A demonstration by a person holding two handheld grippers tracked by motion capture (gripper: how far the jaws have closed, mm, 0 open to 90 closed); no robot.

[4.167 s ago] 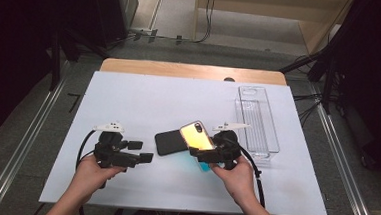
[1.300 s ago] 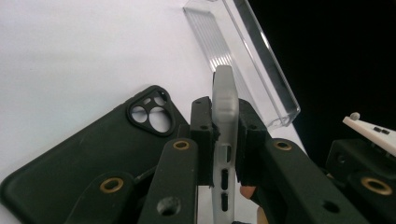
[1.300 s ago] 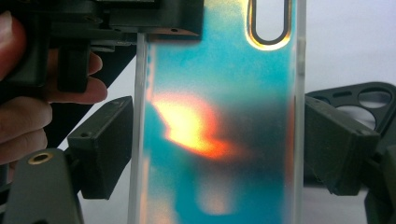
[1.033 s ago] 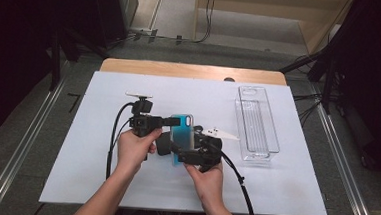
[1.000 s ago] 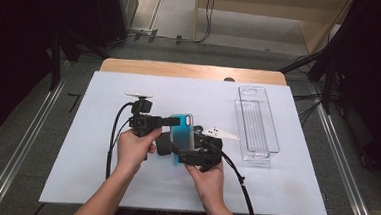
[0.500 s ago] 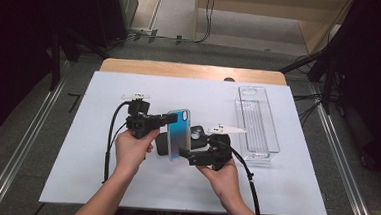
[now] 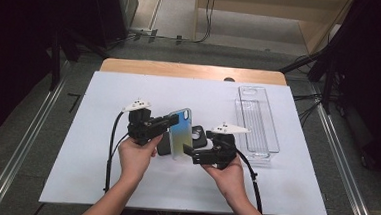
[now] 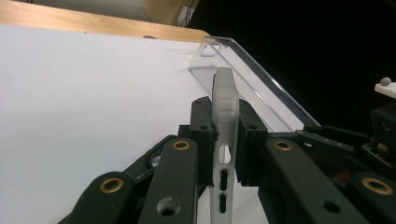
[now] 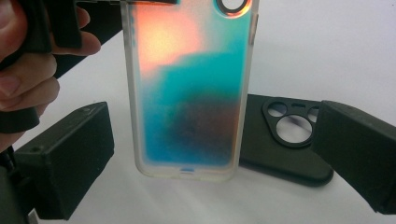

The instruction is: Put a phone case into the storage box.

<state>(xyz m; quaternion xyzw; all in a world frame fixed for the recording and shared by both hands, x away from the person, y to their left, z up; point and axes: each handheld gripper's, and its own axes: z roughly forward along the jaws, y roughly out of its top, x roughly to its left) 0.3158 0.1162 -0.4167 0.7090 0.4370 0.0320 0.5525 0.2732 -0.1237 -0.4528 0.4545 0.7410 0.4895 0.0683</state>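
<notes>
The left gripper is clamping the iridescent phone case upright, apparently presenting it between the right gripper's spread-apart jaws

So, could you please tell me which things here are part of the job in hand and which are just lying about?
In hand:
- iridescent phone case, clamped in the left gripper
- right gripper, jaws open
- black phone case, probably

Lying about:
- clear tray

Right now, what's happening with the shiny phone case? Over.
Left gripper shut on the iridescent case, held upright off the table. Right gripper open, facing it. Black case lies flat behind. Clear tray well aside.
</notes>
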